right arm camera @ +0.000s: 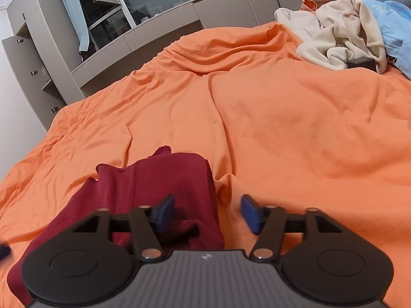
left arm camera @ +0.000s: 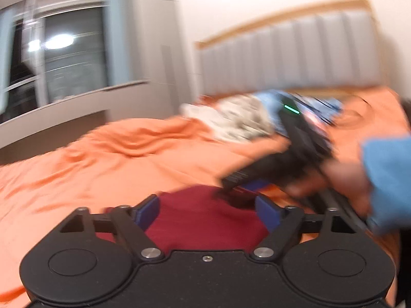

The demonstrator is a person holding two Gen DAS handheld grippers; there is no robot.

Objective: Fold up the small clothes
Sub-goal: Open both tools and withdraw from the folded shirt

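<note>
Both the left gripper point(left arm camera: 208, 211) and right gripper point(right arm camera: 208, 214) are held wide open, gripping nothing, over a red garment point(right arm camera: 164, 177) seen at lower centre on the orange bedsheet point(right arm camera: 295, 128).

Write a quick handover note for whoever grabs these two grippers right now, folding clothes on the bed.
Left gripper: open, empty, over the dark red garment.
Right gripper: open, empty, straddling the garment's right edge.
The dark red garment lies on the orange bedsheet near you, partly doubled over but uneven; fold looks unfinished.
Pile at the headboard end: cream garment and light blue garment, both unfolded.
Left: finish the red piece, then fold the pile.
The left view is blurred, so check before gripping.
</note>
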